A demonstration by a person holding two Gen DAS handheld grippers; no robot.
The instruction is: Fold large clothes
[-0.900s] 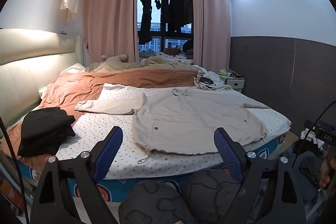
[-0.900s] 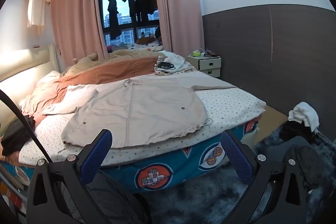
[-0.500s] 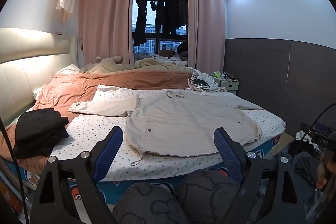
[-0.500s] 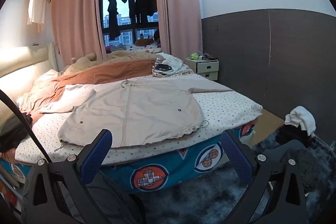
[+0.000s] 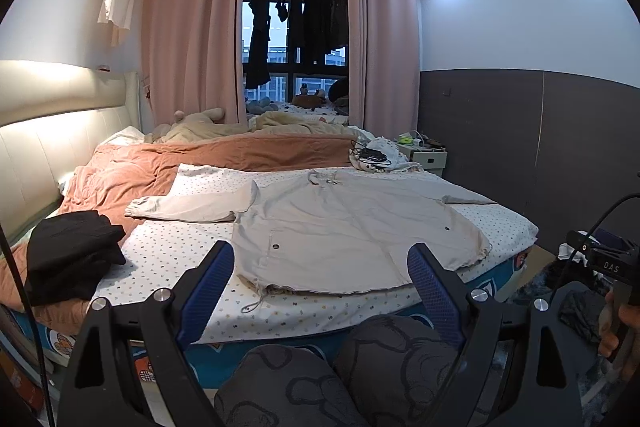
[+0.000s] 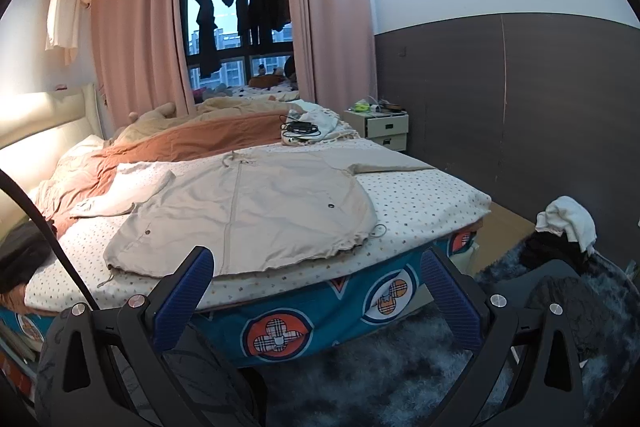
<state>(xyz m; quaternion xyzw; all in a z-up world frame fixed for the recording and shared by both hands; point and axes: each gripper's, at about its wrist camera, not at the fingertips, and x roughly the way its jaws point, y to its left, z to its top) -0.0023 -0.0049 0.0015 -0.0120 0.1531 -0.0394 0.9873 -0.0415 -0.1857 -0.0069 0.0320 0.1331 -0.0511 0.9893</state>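
A large beige jacket (image 5: 352, 227) (image 6: 248, 211) lies flat on the dotted sheet of the bed (image 5: 168, 251) (image 6: 424, 191). Its hem faces me. Its left sleeve (image 5: 188, 207) is folded across the sheet, and its right sleeve (image 6: 384, 163) stretches toward the bed's right edge. My left gripper (image 5: 320, 259) hangs open in front of the bed, short of the hem, with nothing between its blue pads. My right gripper (image 6: 316, 267) is also open and empty, held off the bed's foot corner above the rug.
A folded black garment (image 5: 68, 255) sits on the bed's left side. An orange blanket (image 5: 224, 155) is bunched behind the jacket. Cables on a white cloth (image 6: 308, 127) lie near the nightstand (image 6: 380, 129). A clothes pile (image 6: 564, 227) sits on the grey rug (image 6: 400, 379). The person's knees (image 5: 340, 375) are below.
Both grippers have drawn back and tilted slightly up from the bed. The jacket sits lower and a little farther in both views. Jaws stayed open; nothing was touched.
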